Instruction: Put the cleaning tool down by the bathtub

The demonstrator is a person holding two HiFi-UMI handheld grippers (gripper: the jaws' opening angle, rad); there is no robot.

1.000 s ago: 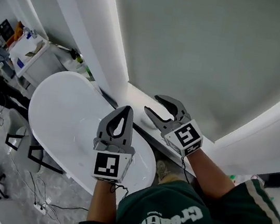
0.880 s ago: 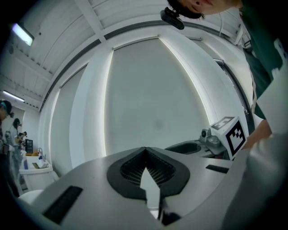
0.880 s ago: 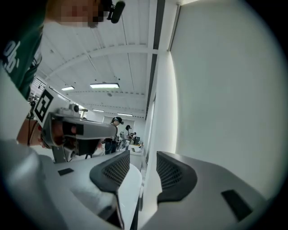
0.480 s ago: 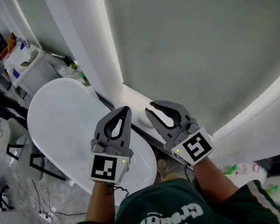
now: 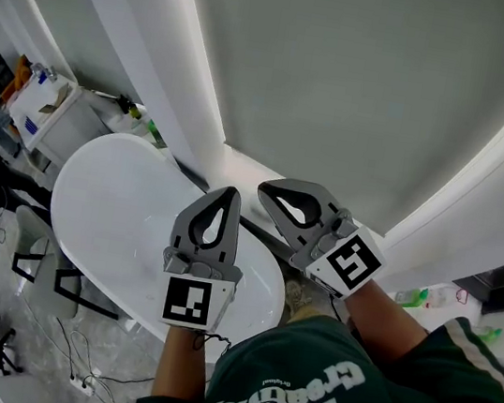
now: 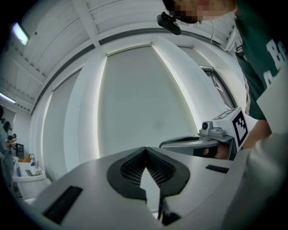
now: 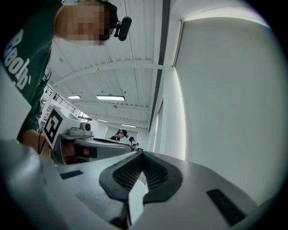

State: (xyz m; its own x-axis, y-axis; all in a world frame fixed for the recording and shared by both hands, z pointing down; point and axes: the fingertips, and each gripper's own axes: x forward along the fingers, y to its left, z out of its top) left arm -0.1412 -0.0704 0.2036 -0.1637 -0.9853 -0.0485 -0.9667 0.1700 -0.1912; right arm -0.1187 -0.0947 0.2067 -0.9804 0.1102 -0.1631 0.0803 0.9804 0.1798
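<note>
Bathtub (image 5: pixel 117 212) near end comes in beside the wearer's green shirt (image 5: pixel 297 393), which fills 5 to 6 o'clock in head view. Both forearms reach up out of it.

Left gripper (image 5: pixel 226 193) is over the tub's near end, with its marker cube (image 5: pixel 189 300) facing the camera and its tips toward 12 o'clock. In its own view (image 6: pixel 145 149) I read the jaws tip to tip, nothing between them.

Right gripper (image 5: pixel 263 190) is just beside it at 3 o'clock, tips aimed toward 10 o'clock. Its jaws have just been closing and now meet (image 7: pixel 141 154), empty. Each gripper view shows the other gripper alongside.

Cleaning tool: can't tell where it is, no view shows it.

Tub is a white oval running from frame centre out to 10 o'clock. It stands on a grey floor with cables (image 5: pixel 68 347) at 7 o'clock.

White ledge (image 5: pixel 239 163) sits behind the tub, at 12 o'clock of the grippers, along the wall foot. Grey wall panel (image 5: pixel 346 87) rises beyond it, with lit strips down both edges.

Farthest, at 10 o'clock, is a white cabinet (image 5: pixel 52 117) with clutter on top.
</note>
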